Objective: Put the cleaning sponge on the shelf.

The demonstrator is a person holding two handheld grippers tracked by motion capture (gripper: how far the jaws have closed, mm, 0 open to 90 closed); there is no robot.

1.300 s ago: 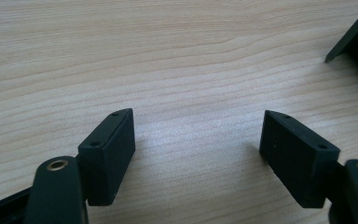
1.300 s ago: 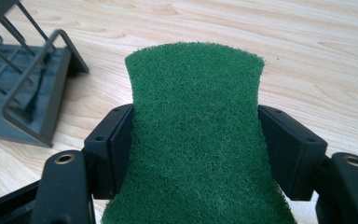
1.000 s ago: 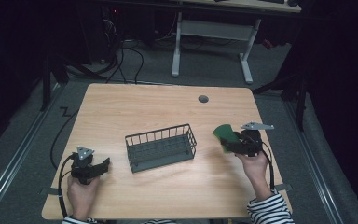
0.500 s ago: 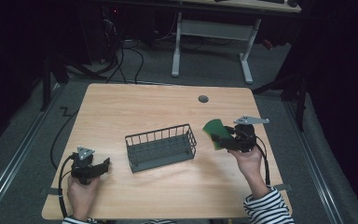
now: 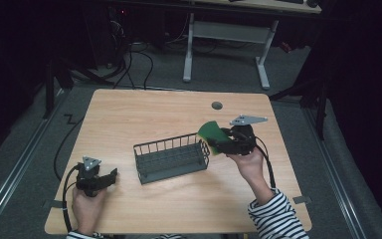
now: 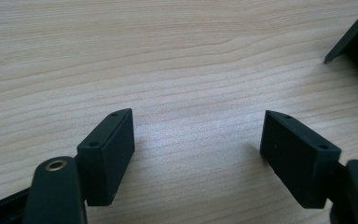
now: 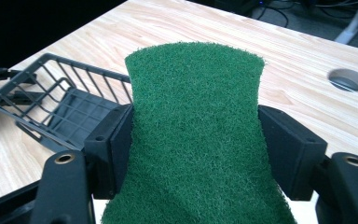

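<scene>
A green scouring sponge sits pinched at its waist between the jaws of my right gripper, which is shut on it. In the high view the right gripper holds the sponge in the air just past the right end of a dark wire basket. The basket lies below and to the left in the right gripper view. My left gripper rests on the table near the front left, open, with bare wood between its jaws.
A round cable hole is set in the wooden table behind the basket. Cables trail from both grippers. A desk frame and floor cables stand beyond the far edge. A dark basket corner shows at the upper right of the left gripper view.
My right gripper has carried the sponge leftward and upward, from the right side of the table to the basket's right end. The left gripper has stayed put.
</scene>
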